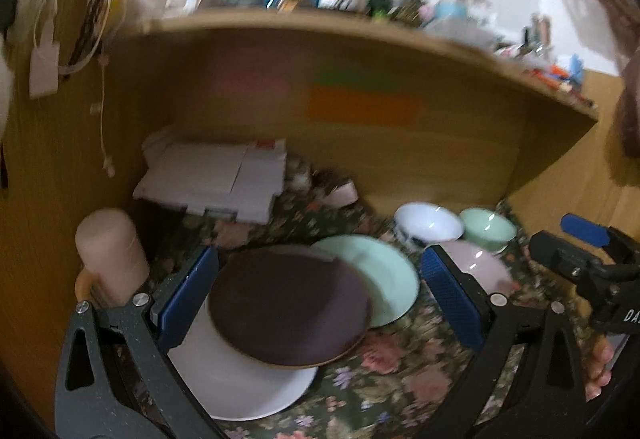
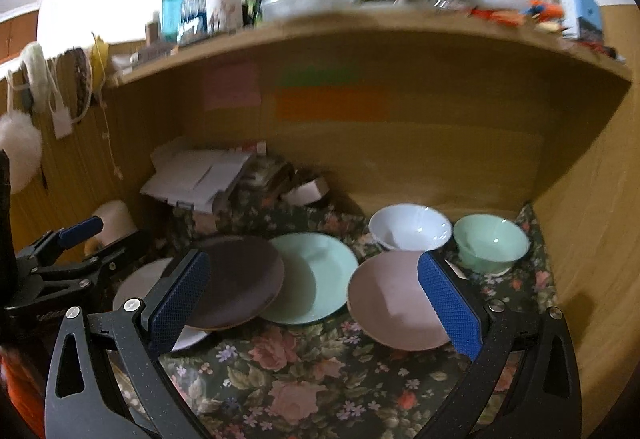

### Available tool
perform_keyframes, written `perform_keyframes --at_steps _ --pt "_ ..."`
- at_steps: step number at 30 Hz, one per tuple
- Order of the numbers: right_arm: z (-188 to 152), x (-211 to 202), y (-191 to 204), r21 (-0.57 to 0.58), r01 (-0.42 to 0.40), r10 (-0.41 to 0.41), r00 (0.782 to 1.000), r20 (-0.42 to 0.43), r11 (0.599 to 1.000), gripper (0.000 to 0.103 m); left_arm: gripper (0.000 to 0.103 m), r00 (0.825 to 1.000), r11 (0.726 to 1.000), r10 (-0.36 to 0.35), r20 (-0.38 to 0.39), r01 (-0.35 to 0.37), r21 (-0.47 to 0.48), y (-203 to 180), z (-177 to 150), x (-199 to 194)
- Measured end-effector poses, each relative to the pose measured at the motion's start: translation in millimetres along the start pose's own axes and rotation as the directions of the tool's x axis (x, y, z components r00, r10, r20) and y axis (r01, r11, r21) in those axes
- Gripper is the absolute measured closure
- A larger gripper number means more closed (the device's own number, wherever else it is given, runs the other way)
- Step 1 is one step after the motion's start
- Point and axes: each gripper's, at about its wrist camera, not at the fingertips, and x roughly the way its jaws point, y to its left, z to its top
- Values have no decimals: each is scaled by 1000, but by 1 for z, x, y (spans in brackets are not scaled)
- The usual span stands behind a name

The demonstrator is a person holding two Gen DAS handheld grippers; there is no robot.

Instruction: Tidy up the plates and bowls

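Observation:
On the floral cloth, a dark brown plate (image 1: 288, 303) rests on a white plate (image 1: 240, 379) and overlaps a mint green plate (image 1: 384, 275). To the right lies a pink plate (image 2: 392, 303). Behind it stand a white bowl (image 2: 408, 227) and a mint green bowl (image 2: 492, 243). My left gripper (image 1: 320, 295) is open, hovering with the brown plate between its blue pads but not touching it. My right gripper (image 2: 316, 303) is open and empty above the mint plate and the pink plate.
A wooden shelf (image 2: 360, 27) crowded with bottles hangs over the alcove. Flattened white cartons (image 1: 212, 179) lie at the back left, and a pale pink cylinder (image 1: 110, 251) stands at the left wall. Wooden walls close in on the left, back and right.

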Motion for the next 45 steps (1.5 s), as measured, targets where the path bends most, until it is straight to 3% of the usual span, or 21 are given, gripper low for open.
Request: perform_keyframes --at_steps 7,15,20,22,25,30,37,45 --pt "-7 47 8 -19 -57 55 993 -102 998 0 0 991 997 50 -122 -56 -48 38 -20 40" --pt "-15 105 19 -26 -119 110 968 -226 993 0 0 967 992 64 -246 -89 -91 77 -38 80" --pt "-21 141 29 -52 -137 115 945 -306 989 9 2 950 988 73 -303 -111 -110 98 -48 102" --pt "-23 151 32 -64 -143 114 937 -329 988 15 12 942 987 76 -326 -118 -110 105 -51 108" --pt "-27 167 35 -80 -144 106 926 -362 986 20 17 927 984 65 -370 -122 -131 115 -56 118" --pt "-31 192 35 -70 -143 102 905 -414 987 37 26 919 984 68 -389 -126 -124 120 -60 125" --pt "-30 212 33 -58 -138 99 891 -443 989 55 56 903 989 41 -428 -98 -113 116 -62 133" --pt "-34 230 32 -25 -174 140 861 -489 984 68 70 890 987 2 -456 -75 -142 116 -66 139"
